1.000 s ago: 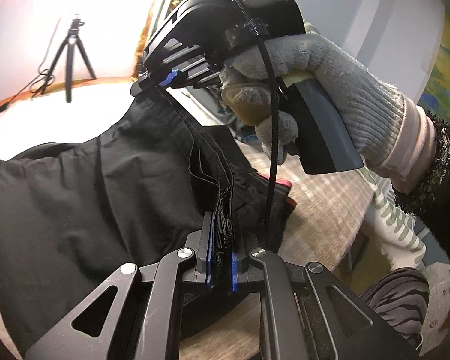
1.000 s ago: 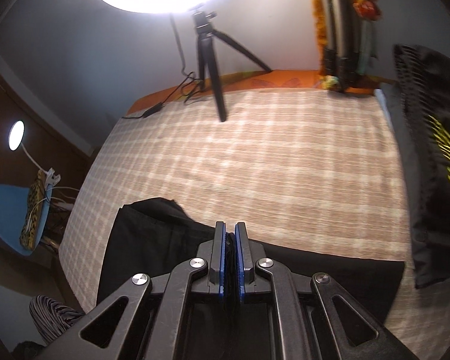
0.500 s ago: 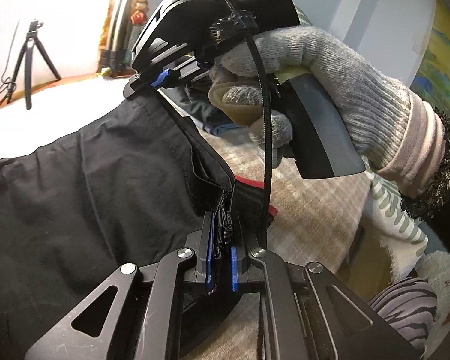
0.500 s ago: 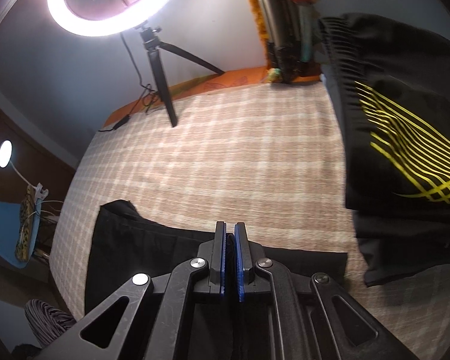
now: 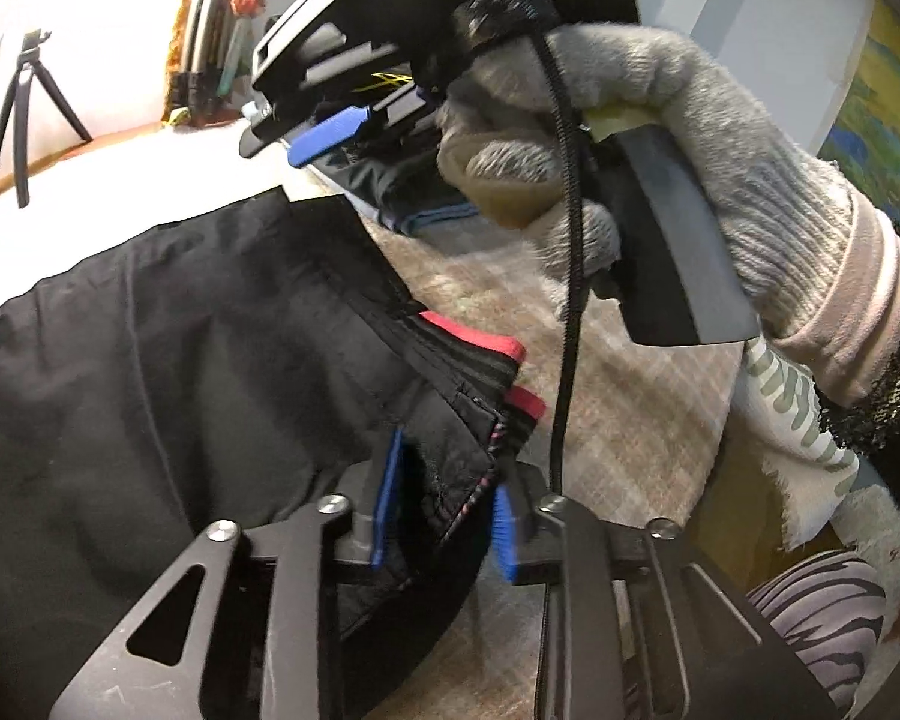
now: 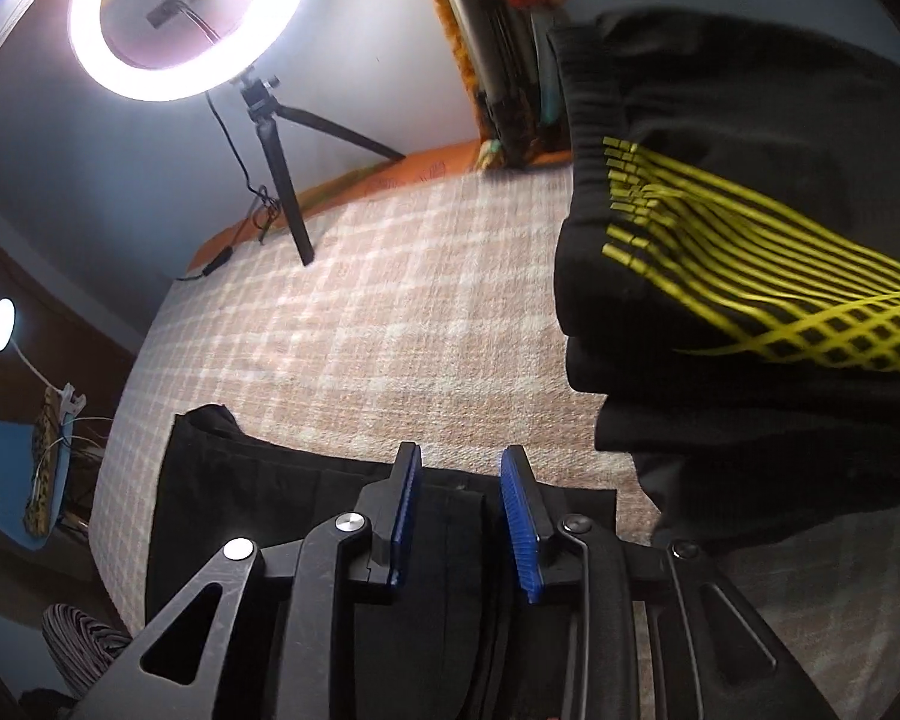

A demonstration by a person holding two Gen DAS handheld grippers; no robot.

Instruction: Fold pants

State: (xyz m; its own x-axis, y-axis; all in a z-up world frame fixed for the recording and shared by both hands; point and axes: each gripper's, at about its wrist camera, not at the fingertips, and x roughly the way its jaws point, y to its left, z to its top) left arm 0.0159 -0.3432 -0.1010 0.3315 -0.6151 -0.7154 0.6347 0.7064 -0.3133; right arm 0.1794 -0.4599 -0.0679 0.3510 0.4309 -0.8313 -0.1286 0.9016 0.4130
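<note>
The pants [image 5: 150, 360] are black with a red band [image 5: 480, 342] inside the top edge. The bed cover [image 6: 402, 324] is tan with white checks. The folded clothes [image 6: 750, 276] are black with yellow stripes. The glove [image 5: 720, 138] is grey

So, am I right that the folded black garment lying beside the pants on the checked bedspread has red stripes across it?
Not quite: the stripes are yellow, not red. The right wrist view shows the folded black garment with yellow lines running across it, lying on the checked bedspread beside the black pants. The rest stands.
</note>
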